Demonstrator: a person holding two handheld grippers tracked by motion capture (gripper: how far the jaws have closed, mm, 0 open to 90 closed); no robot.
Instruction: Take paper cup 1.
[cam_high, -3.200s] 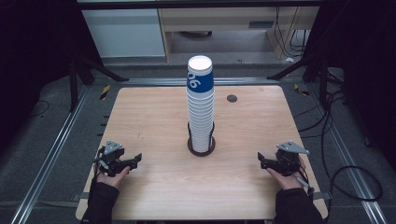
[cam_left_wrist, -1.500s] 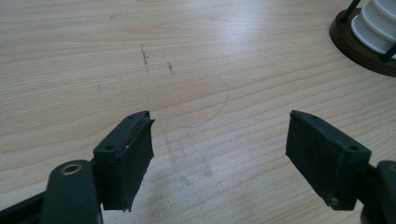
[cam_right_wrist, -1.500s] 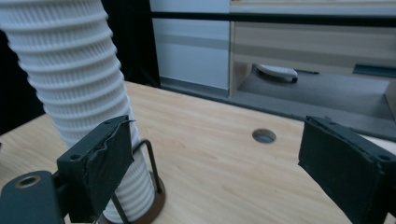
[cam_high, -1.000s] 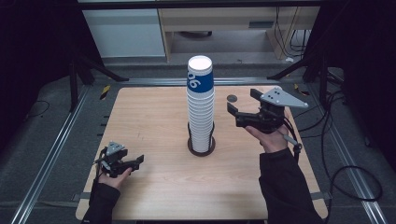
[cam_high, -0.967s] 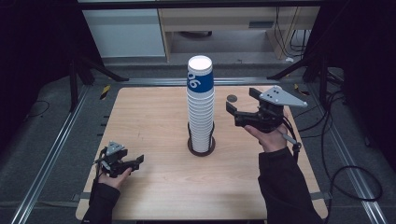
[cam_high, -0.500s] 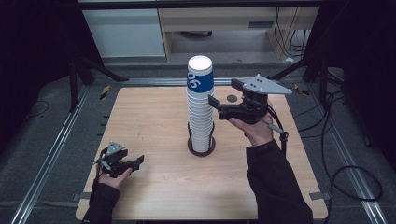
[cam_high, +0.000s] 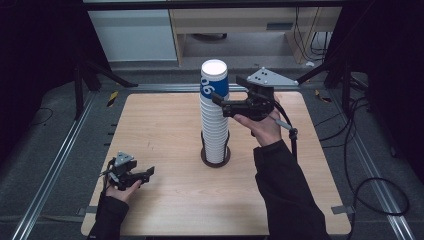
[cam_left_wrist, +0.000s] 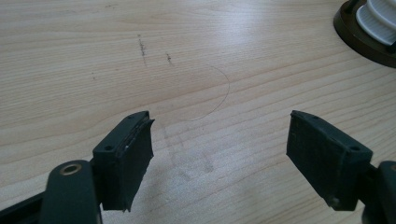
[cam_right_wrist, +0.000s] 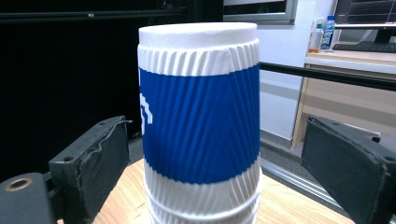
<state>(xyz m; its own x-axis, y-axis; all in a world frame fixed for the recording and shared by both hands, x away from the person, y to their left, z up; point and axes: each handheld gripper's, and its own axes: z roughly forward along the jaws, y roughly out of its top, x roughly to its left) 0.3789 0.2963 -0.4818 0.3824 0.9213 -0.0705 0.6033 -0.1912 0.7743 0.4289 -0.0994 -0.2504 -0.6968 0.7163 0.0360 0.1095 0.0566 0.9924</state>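
A tall stack of ribbed white paper cups (cam_high: 215, 125) stands upside down in a dark round base (cam_high: 215, 160) at the table's middle. The top cup (cam_high: 214, 80) wears a blue band with white print. My right gripper (cam_high: 222, 102) is raised level beside the stack's top from the right. In the right gripper view the top cup (cam_right_wrist: 201, 130) sits between the jaws, which have just been opening, and a gap shows at each pad. My left gripper (cam_high: 145, 172) rests open at the front left, and between its jaws (cam_left_wrist: 219, 126) is bare wood, with the base (cam_left_wrist: 359, 37) at the upper right.
The wooden table (cam_high: 150, 120) sits inside a dark metal frame with rails on both sides. The right gripper's cable (cam_high: 290, 135) hangs over the table's right half. A faint pencil arc (cam_left_wrist: 219, 93) marks the wood ahead of the left gripper. White cabinets stand behind.
My right hand has risen from the table's front right and moved left to the stack's top, and the top cup now sits between its jaws. The left hand stayed put.
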